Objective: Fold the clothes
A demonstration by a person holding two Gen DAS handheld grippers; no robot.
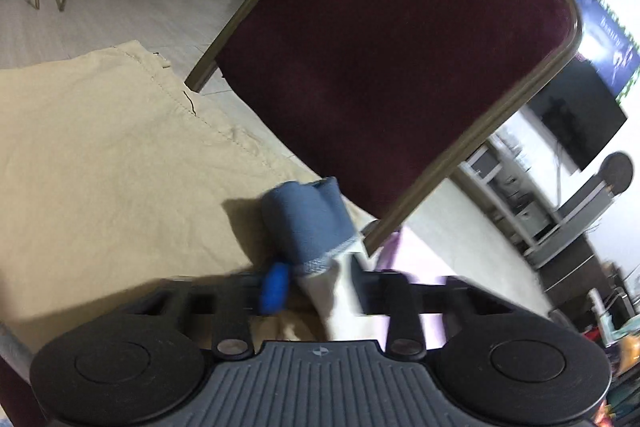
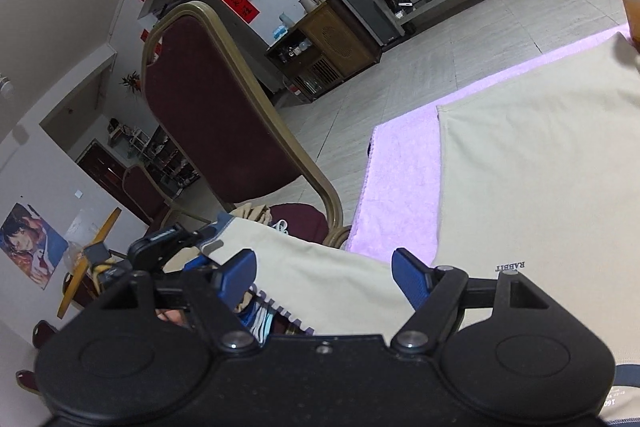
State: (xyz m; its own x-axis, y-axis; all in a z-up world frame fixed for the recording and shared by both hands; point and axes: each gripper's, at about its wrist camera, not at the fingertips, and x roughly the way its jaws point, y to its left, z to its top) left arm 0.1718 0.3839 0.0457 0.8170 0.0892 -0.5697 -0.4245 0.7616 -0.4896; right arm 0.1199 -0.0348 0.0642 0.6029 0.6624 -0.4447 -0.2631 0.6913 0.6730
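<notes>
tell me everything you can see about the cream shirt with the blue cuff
The cream shirt is a soft knit top lying mostly flat on a pink towel, with small dark lettering reading RABBIT printed on it. Its sleeve is lifted and stretched toward the maroon chair, ending in a blue cuff edged with pale stitching. The left gripper is shut on that sleeve end. The right gripper stands open with the sleeve passing between its blue pads.

garment: cream shirt | blue-cuffed sleeve | lies flat toward 2 o'clock | sleeve raised, 12 o'clock
</notes>
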